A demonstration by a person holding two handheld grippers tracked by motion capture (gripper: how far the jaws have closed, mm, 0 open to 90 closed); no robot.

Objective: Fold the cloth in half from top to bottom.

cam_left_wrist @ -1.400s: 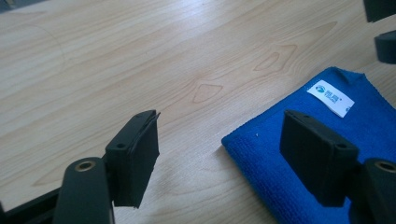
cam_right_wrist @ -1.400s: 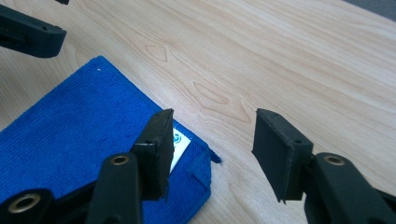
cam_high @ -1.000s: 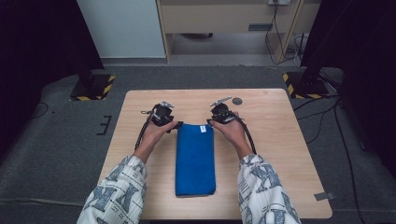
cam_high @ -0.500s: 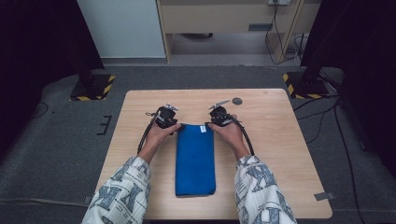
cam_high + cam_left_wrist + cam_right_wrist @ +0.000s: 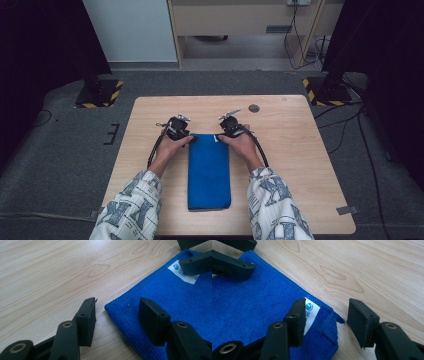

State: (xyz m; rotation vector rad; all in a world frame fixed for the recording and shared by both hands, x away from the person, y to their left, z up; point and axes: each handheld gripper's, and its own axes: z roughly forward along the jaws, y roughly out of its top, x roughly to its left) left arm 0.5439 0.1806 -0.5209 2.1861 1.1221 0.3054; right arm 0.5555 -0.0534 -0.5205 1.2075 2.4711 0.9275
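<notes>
Both hands have barely shifted since the earlier frames; what changed is the jaws, the right hand-held gripper (image 5: 229, 126) having just been opening and the left hand-held gripper (image 5: 181, 131) closing a little. Each now stands spread, pinching nothing. The blue cloth (image 5: 209, 170) lies flat on the desk (image 5: 300, 150), folded into a long strip whose long axis runs from the two hand-held grippers back toward the person, its far short edge between them.

In the left gripper view, the cloth's near corner (image 5: 110, 308) sits in the gap between the jaws, one jaw over bare wood and the other over the cloth, neither pad pressing it. In the right gripper view, the corner with the white label (image 5: 310, 312) lies between the jaws likewise, a small flap of hem turned up just beside it, and the pads stand apart from the fabric.
</notes>
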